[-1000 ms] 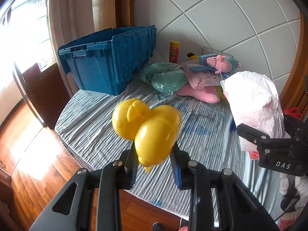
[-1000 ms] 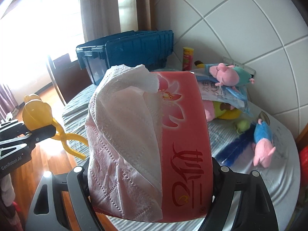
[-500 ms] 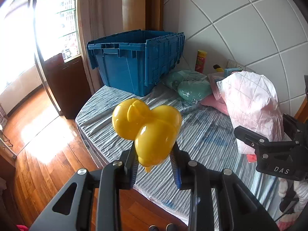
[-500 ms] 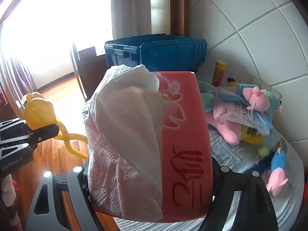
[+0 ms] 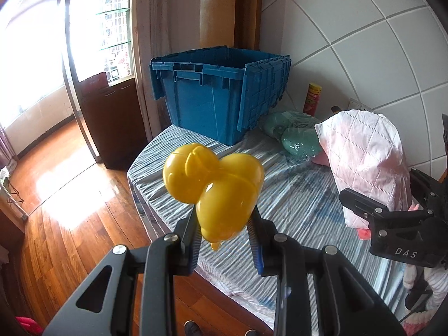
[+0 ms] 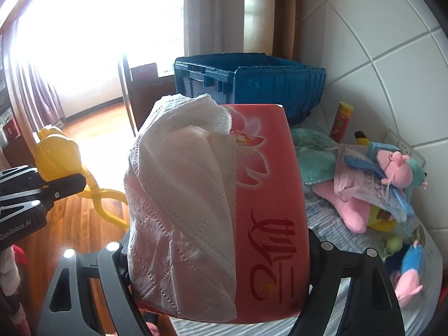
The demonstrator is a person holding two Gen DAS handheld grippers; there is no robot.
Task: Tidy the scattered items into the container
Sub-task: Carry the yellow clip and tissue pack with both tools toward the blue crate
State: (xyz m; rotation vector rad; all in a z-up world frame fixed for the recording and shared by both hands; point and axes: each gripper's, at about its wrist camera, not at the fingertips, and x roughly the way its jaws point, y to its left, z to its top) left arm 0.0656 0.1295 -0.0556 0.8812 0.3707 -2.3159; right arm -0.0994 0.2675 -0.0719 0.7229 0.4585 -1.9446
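Note:
My left gripper (image 5: pixel 225 233) is shut on a yellow duck-shaped plastic toy (image 5: pixel 215 187) and holds it in the air off the table's near left corner. The toy's scissor handles (image 6: pixel 103 198) show in the right wrist view. My right gripper (image 6: pixel 218 274) is shut on a red tissue pack (image 6: pixel 268 204) with a white tissue sticking out; it also shows in the left wrist view (image 5: pixel 364 159). The open blue crate (image 5: pixel 224 89) stands at the table's far left corner, beyond both grippers; its inside is hidden.
On the striped tablecloth (image 5: pixel 291 204) lie green plastic bags (image 5: pixel 296 137), a red-yellow tube (image 6: pixel 341 121), and a heap of pink pig plush toys (image 6: pixel 392 170) by the tiled wall. A dark wooden cabinet (image 5: pixel 112 117) stands left of the table, over wooden floor (image 5: pixel 70 196).
Both grippers have swung left with their loads, so the blue crate now sits more central and nearer in both views. The grips have not changed.

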